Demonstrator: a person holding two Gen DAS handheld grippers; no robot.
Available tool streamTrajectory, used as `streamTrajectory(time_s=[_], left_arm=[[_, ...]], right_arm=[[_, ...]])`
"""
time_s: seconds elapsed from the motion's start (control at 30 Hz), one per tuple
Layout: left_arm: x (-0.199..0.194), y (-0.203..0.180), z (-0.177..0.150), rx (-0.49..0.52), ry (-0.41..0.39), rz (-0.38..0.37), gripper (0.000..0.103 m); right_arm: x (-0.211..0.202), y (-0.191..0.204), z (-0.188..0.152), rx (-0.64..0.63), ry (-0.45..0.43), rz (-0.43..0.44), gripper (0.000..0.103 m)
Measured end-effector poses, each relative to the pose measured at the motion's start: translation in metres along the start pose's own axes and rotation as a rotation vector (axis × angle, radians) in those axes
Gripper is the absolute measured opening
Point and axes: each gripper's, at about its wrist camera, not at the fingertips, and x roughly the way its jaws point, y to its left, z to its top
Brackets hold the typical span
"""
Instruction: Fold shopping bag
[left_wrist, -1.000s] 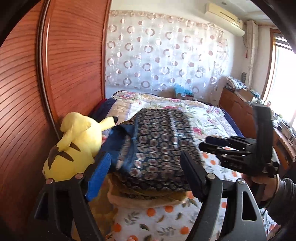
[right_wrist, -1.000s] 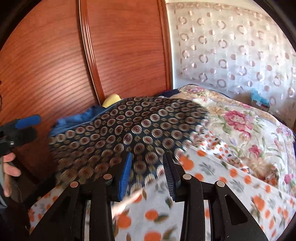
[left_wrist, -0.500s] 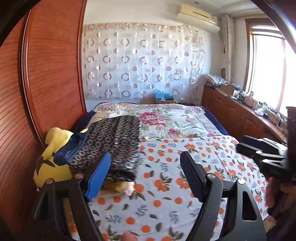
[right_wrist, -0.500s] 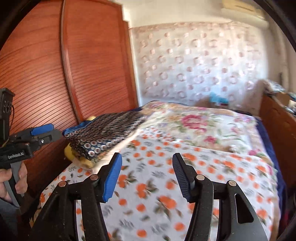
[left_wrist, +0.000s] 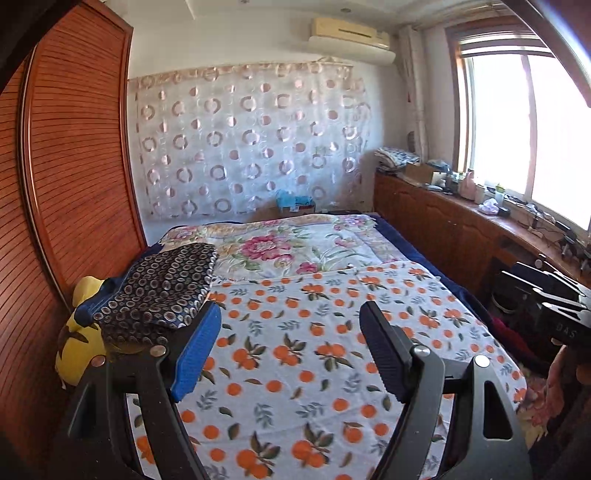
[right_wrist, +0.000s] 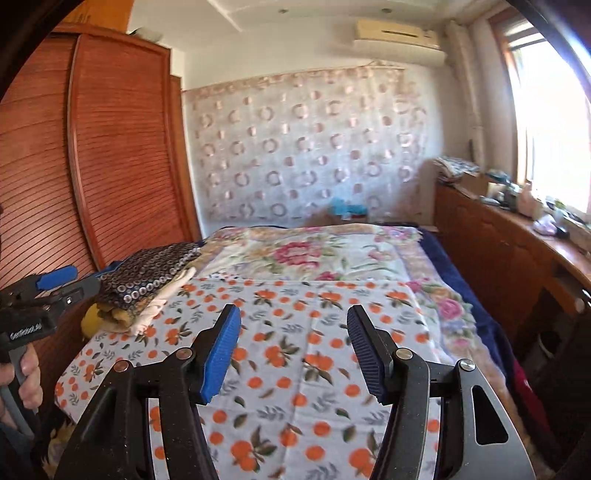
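Observation:
The folded shopping bag, dark cloth printed with small rings, lies flat on a pile at the bed's left edge, also in the right wrist view. Under it are cream cloth and a yellow plush toy. My left gripper hangs open above the orange-print sheet, to the right of the bag and apart from it. My right gripper is open too, empty, farther from the bag. Each gripper shows at the edge of the other's view, the right one and the left one, which a hand holds.
A slatted wooden wardrobe runs close along the bed's left side. A low wooden cabinet with clutter on top lines the right wall under the window. A floral quilt covers the far half of the bed.
Both grippers have drawn back from the bag, which now looks small and lies still on the pile. The right gripper's jaws have widened. More of the room shows.

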Motion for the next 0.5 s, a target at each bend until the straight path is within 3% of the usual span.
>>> streamTrajectory(time_s=[0.5], left_arm=[[-0.014,-0.014,0.003,-0.007,-0.020,0.008,0.078]], right_arm=[[-0.006,0.009,-0.010,0.021,-0.028,-0.022,0.062]])
